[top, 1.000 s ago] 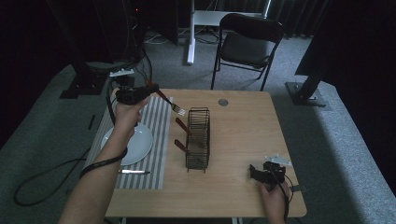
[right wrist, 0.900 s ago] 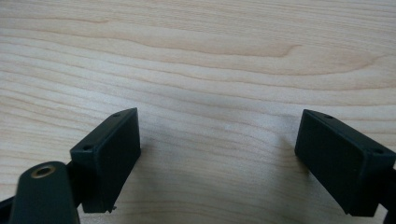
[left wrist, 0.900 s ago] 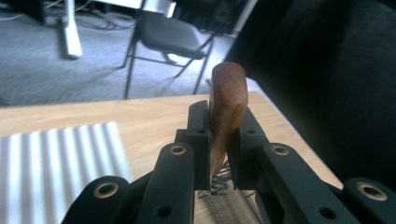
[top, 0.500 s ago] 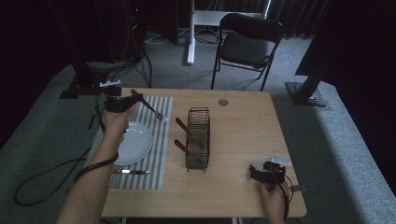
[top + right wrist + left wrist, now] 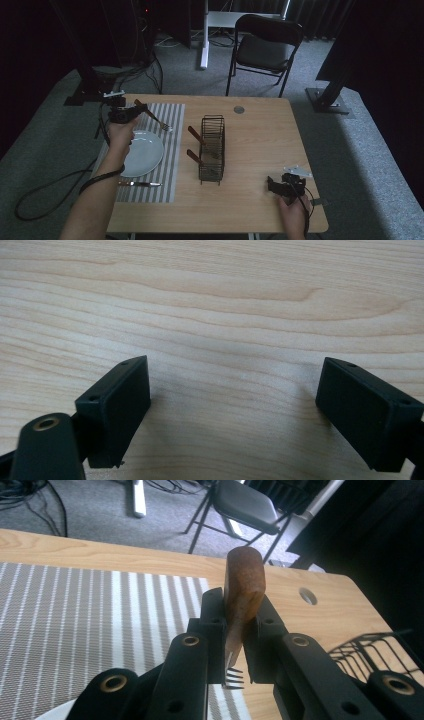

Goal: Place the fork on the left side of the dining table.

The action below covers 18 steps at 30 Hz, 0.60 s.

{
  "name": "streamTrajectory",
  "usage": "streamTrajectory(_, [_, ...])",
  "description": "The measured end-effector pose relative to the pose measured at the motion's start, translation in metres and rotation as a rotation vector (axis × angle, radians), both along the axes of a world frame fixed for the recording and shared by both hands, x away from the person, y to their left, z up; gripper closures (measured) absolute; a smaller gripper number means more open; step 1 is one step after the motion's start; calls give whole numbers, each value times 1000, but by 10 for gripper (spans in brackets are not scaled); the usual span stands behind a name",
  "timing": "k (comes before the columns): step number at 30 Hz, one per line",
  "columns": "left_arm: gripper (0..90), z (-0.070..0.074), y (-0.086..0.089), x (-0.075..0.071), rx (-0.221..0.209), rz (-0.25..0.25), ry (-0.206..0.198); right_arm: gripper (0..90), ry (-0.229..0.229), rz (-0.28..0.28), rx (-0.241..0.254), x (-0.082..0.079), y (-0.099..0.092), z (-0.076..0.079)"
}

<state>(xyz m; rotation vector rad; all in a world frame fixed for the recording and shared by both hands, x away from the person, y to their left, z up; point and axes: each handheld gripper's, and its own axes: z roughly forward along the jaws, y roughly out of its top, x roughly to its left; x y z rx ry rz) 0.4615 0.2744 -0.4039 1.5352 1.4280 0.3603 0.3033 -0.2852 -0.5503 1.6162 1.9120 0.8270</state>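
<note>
My left gripper (image 5: 131, 113) hovers over the far left part of the striped placemat (image 5: 170, 150), shut on a fork (image 5: 152, 116) with a brown wooden handle. In the left gripper view the handle (image 5: 242, 587) stands up between the jaws and the tines (image 5: 233, 677) point down at the mat. The fork slants right and down, tines near the white plate's (image 5: 142, 152) far rim. My right gripper (image 5: 272, 184) rests on the table at the near right corner, jaws wide open, nothing between its fingers (image 5: 117, 402).
A black wire rack (image 5: 212, 148) stands mid-table with two brown-handled utensils (image 5: 194, 134) sticking out on its left. A knife (image 5: 139, 184) lies on the mat near the plate. A round hole (image 5: 239, 109) sits at the table's far edge; a chair (image 5: 267, 50) stands beyond.
The left hand has carried the fork leftward and down, from beside the rack to over the placemat's far left part. The right gripper has stayed where it was.
</note>
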Motion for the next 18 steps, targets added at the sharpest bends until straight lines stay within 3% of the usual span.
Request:
streamTrajectory(6, [805,-16,16,5,-10,51,16,139,0,0,0,0,0,0])
streamTrajectory(11, [805,-25,26,11,-55,52,20,138,-2,-6,-1,0,1,0])
streamTrajectory(18, [804,-39,31,21,-85,57,49,138,-2,-7,-1,0,1,0])
